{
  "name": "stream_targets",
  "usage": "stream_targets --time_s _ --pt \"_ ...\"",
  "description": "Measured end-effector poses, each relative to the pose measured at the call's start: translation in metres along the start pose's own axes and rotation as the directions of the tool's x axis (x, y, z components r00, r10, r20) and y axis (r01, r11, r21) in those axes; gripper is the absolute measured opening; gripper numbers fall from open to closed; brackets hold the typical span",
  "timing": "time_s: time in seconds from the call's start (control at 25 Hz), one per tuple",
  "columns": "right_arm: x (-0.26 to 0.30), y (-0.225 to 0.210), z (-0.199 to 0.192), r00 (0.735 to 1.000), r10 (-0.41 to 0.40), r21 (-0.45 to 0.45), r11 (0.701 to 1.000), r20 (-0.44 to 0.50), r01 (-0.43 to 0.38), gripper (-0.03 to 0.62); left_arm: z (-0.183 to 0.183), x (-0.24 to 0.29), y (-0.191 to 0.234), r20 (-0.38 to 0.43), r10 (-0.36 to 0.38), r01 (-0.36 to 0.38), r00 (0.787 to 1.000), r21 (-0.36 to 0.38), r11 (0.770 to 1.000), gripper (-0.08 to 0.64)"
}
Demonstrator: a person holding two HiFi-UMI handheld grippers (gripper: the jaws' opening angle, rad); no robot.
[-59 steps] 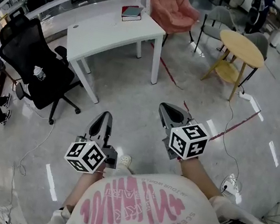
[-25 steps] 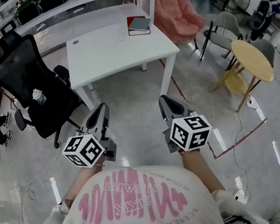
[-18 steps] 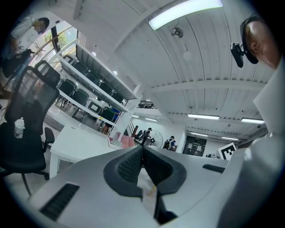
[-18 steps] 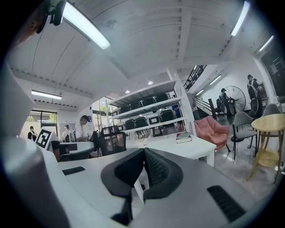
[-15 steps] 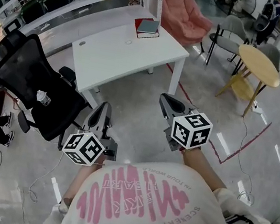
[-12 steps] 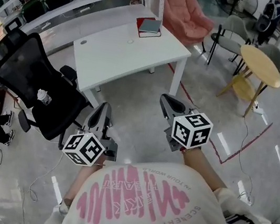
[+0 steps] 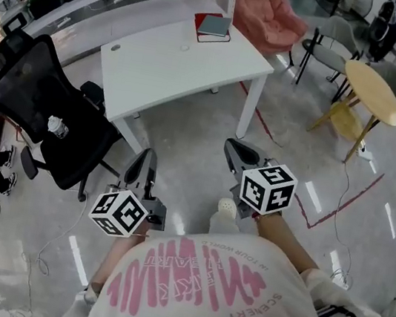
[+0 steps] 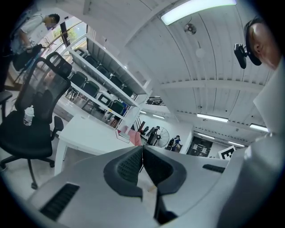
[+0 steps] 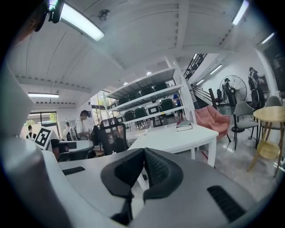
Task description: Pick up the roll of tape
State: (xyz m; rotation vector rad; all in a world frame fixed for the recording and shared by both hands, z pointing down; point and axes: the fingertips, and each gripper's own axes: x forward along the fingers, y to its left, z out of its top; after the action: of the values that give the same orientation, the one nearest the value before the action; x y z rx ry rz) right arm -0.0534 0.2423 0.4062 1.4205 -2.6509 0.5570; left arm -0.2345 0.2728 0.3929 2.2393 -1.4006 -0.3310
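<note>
Ahead of the person, across a stretch of floor, stands the white bench point(image 7: 160, 72), and the task is at the approach step: nothing has been reached for yet. The left hand-held gripper point(image 7: 146, 160) and the right hand-held gripper point(image 7: 234, 149) are both held out in front of the body, well short of the bench. Each has its jaws pressed together with nothing between them, as both gripper views confirm.

The roll of tape cannot be made out for certain. A small pale speck point(image 7: 185, 48) on the bench top, near the stacked books point(image 7: 214, 26), may be it, but it is too small to tell.

The next move probably calls for closing the remaining gap, finding the roll on the bench top, and opening one pair of jaws before lowering onto it.

Against the earliest frame, the bench now lies nearer and more central, the black office chair point(image 7: 39, 94) has drawn closer on the left, and a pale shoe point(image 7: 226, 208) shows between the arms. Both pairs of jaws were already together then.
</note>
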Motion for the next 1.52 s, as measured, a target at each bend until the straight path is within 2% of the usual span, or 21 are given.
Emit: stream_targets --time_s 0.2,0.48,0.8,1.16,1.52 --pt "0.024 -0.037 0.012 1.000 0.012 0.002 1.000 -0.005 -0.012 0.015 0.004 0.039 0.003 0.014 0.027 -0.027 1.000 0.000 1.000 0.025" --pt "0.077 -0.101 0.047 0.997 0.064 0.000 0.998 -0.031 -0.064 0.015 0.021 0.121 0.003 0.056 0.065 -0.064 0.996 -0.006 0.998 0.025" --pt "0.130 -0.160 0.110 0.990 0.139 -0.022 0.990 0.002 -0.139 0.015 0.051 0.206 -0.003 0.124 0.085 -0.087 0.989 0.011 0.996 0.025" --pt "0.162 -0.231 0.148 0.982 0.184 -0.006 0.983 0.028 -0.184 0.015 0.052 0.281 -0.017 0.134 0.125 -0.131 0.983 0.041 0.990 0.025" --pt "0.186 -0.289 0.162 0.975 0.223 -0.026 0.974 0.012 -0.223 0.015 0.036 0.338 -0.026 0.161 0.163 -0.169 0.973 0.027 0.985 0.025"
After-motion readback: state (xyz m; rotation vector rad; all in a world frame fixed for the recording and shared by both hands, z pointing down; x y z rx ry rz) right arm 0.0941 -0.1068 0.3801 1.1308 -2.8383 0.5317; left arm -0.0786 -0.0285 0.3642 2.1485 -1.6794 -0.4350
